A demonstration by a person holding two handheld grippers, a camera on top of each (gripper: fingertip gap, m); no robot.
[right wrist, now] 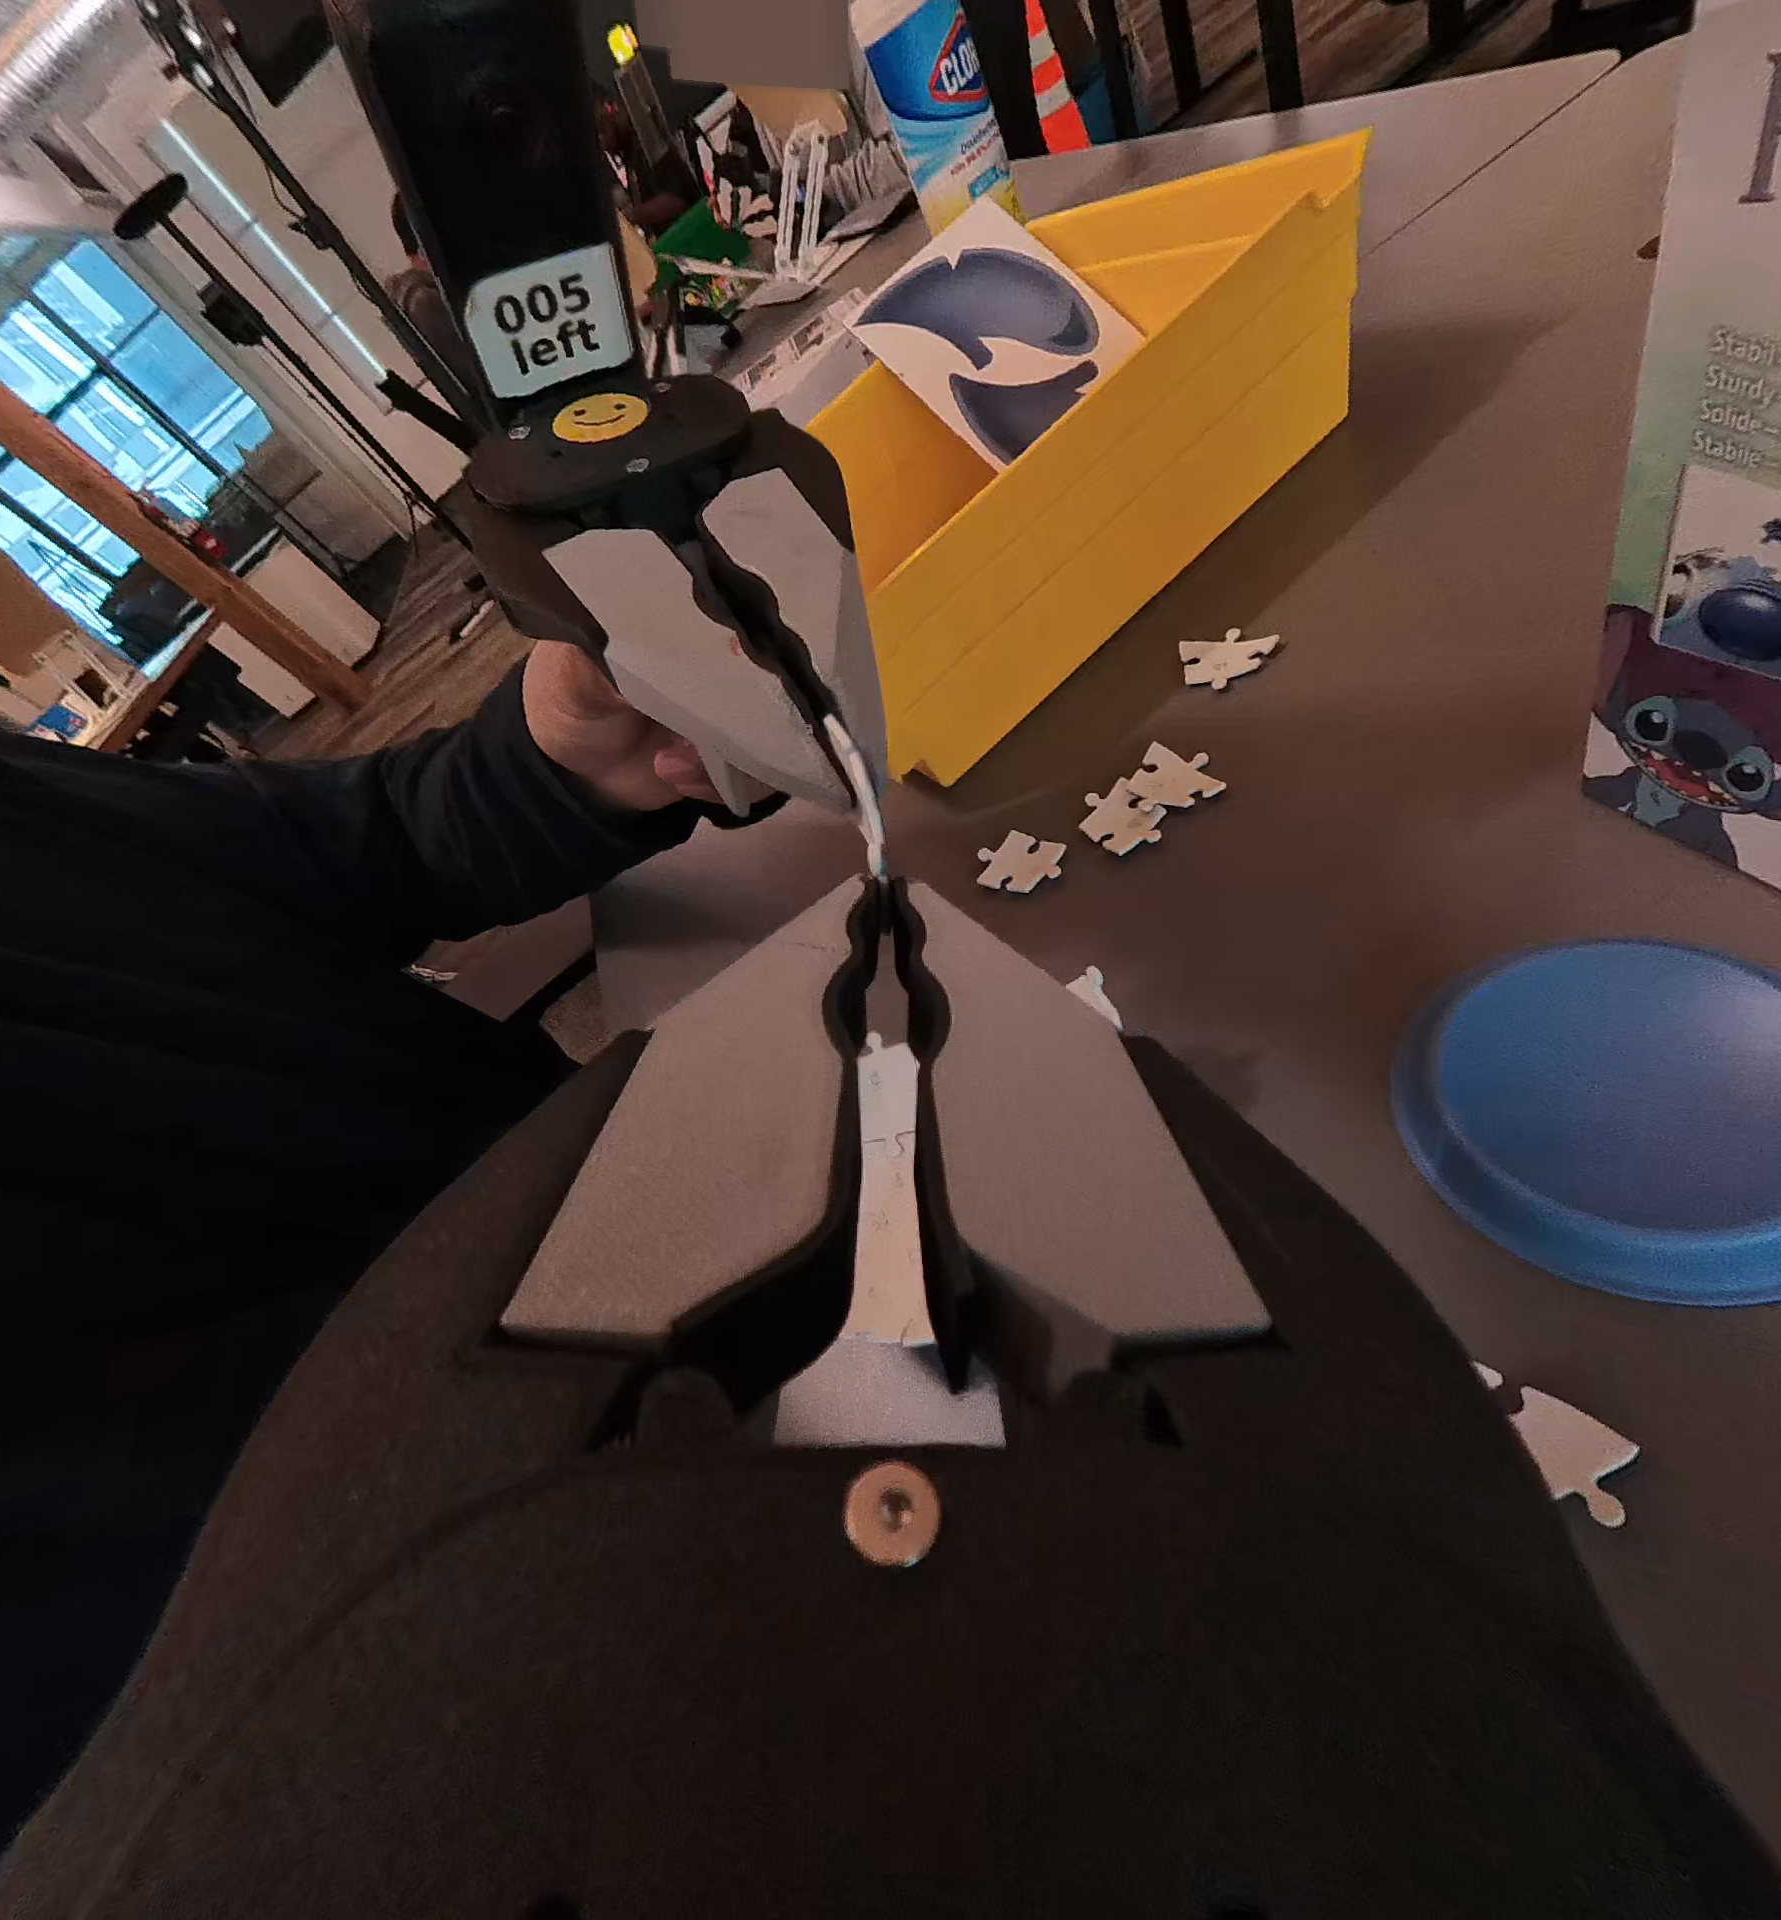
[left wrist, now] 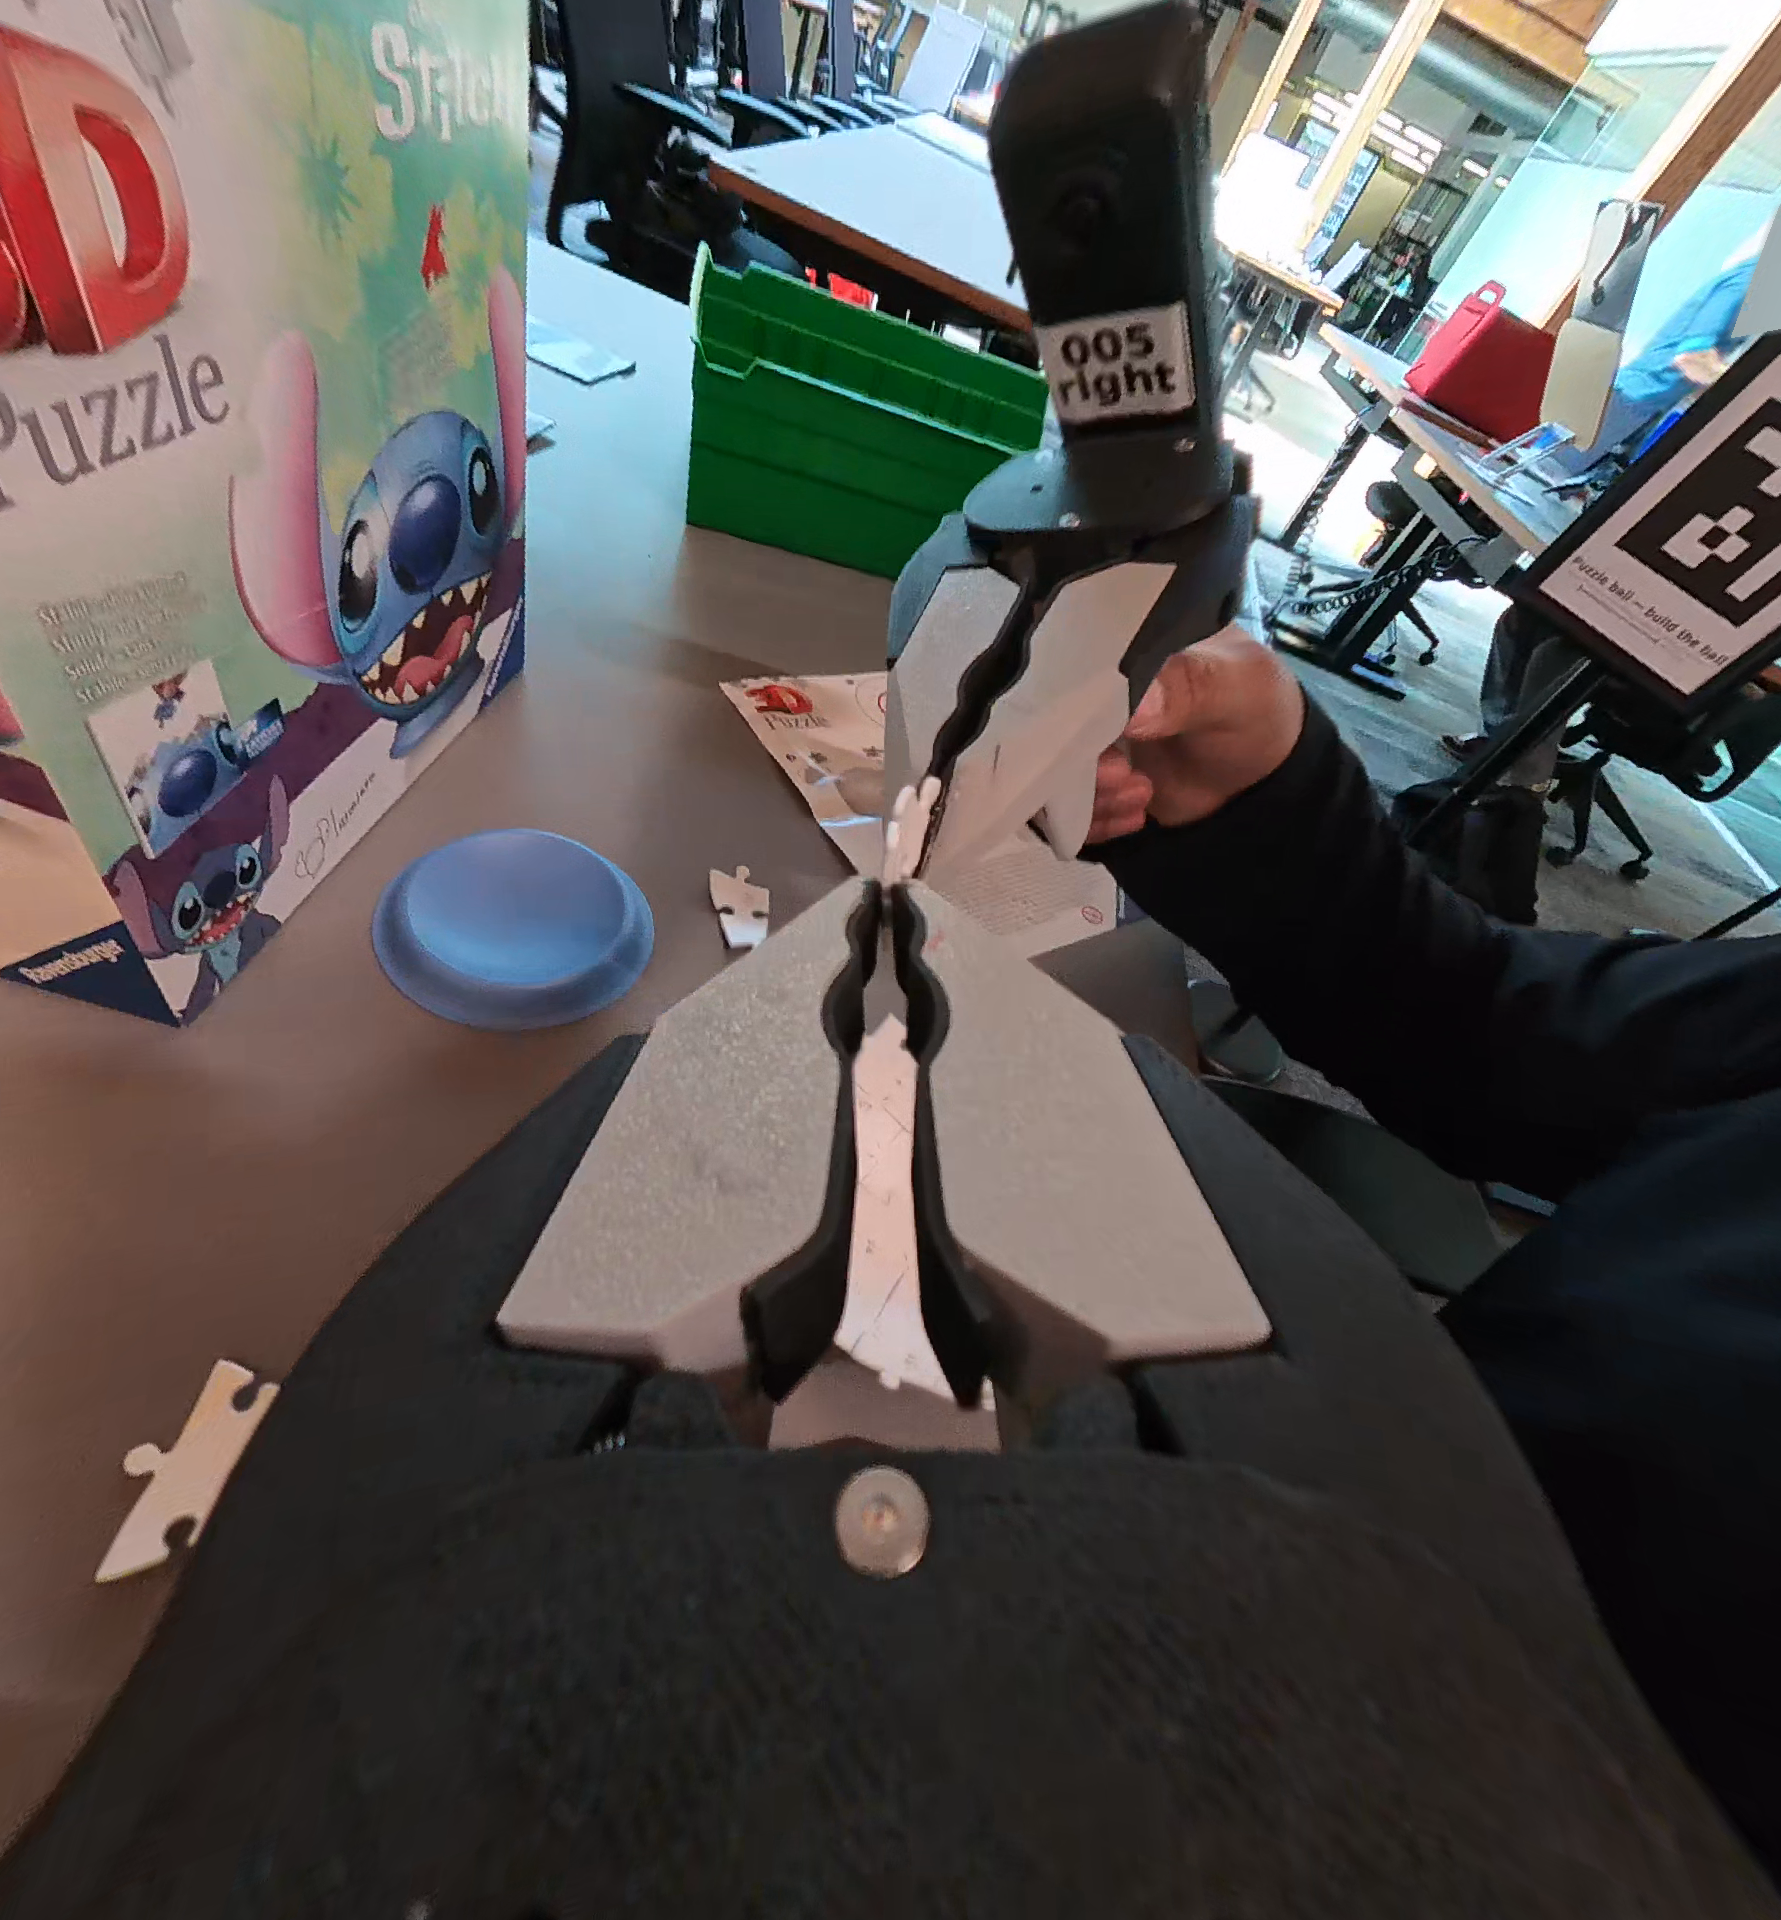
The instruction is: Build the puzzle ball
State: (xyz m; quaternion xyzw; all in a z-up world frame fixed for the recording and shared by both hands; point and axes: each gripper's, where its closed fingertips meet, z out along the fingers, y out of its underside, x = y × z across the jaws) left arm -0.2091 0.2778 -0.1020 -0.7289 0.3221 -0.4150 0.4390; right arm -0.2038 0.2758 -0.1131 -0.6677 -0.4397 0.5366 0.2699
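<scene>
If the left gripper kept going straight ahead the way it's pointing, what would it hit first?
Most likely the white puzzle piece pinched in the right gripper, which sits tip to tip with the left gripper. Depth is hard to judge, but the tips look nearly touching.

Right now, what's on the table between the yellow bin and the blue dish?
In the right wrist view, loose white puzzle pieces lie between the yellow bin and the blue dish.

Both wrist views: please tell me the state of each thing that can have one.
left gripper: shut on a puzzle piece
right gripper: shut on another puzzle piece
blue stand: on table, nothing on it
yellow bin: open, holds a printed card
green bin: open, contents hidden
loose pieces: white side up
</scene>
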